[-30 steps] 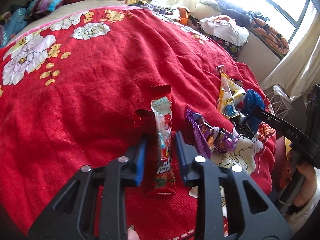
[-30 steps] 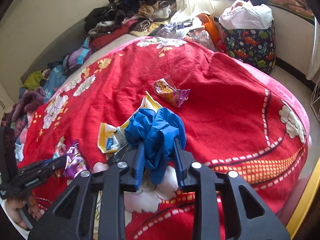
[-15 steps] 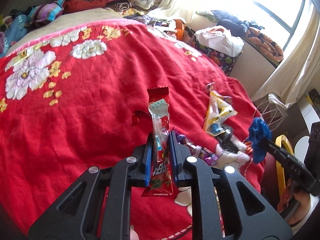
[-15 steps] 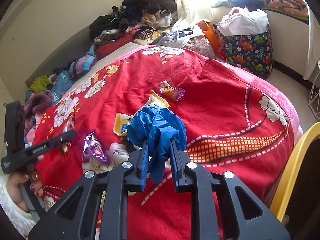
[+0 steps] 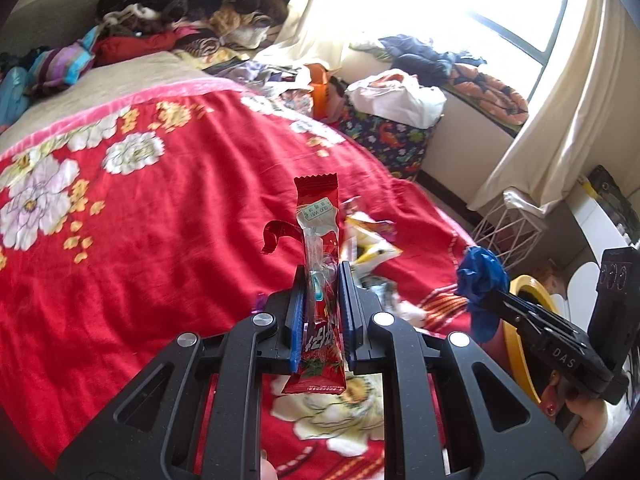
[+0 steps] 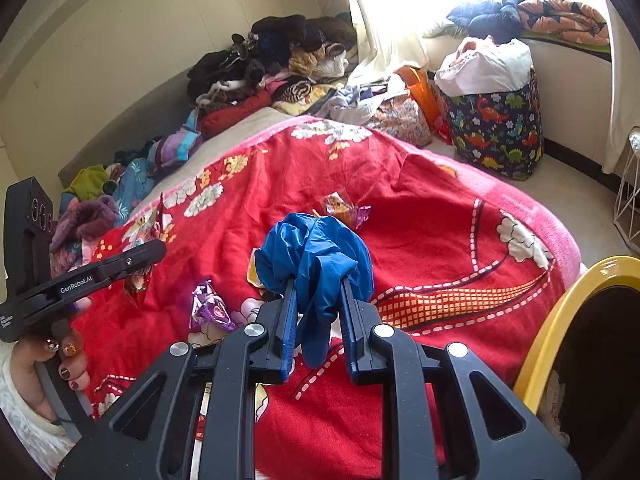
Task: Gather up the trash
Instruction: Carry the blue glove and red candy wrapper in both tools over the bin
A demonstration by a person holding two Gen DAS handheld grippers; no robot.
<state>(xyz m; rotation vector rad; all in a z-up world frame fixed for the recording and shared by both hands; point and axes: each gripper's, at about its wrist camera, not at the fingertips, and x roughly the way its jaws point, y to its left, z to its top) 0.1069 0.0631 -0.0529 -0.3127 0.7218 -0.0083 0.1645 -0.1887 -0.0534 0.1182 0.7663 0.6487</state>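
My left gripper [image 5: 323, 280] is shut on a long red snack wrapper [image 5: 320, 240] and holds it upright above the red floral blanket [image 5: 160, 220]. My right gripper [image 6: 318, 292] is shut on a crumpled blue glove [image 6: 316, 252], lifted above the blanket beside a yellow-rimmed bin [image 6: 560, 320]. The glove [image 5: 480, 276] and bin rim [image 5: 528, 284] also show at the right of the left wrist view. A purple wrapper [image 6: 210, 308], a yellow wrapper [image 5: 372, 248] and a clear orange-purple wrapper [image 6: 346, 210] lie on the blanket.
Piles of clothes [image 6: 280, 60] lie at the head of the bed. A dinosaur-print bag [image 6: 496, 132] stands on the floor by the window. A white wire basket [image 5: 508, 232] stands near the curtain.
My left gripper closed on the red wrapper and lifted it off the blanket. My right gripper carried the blue glove right, toward the yellow bin.
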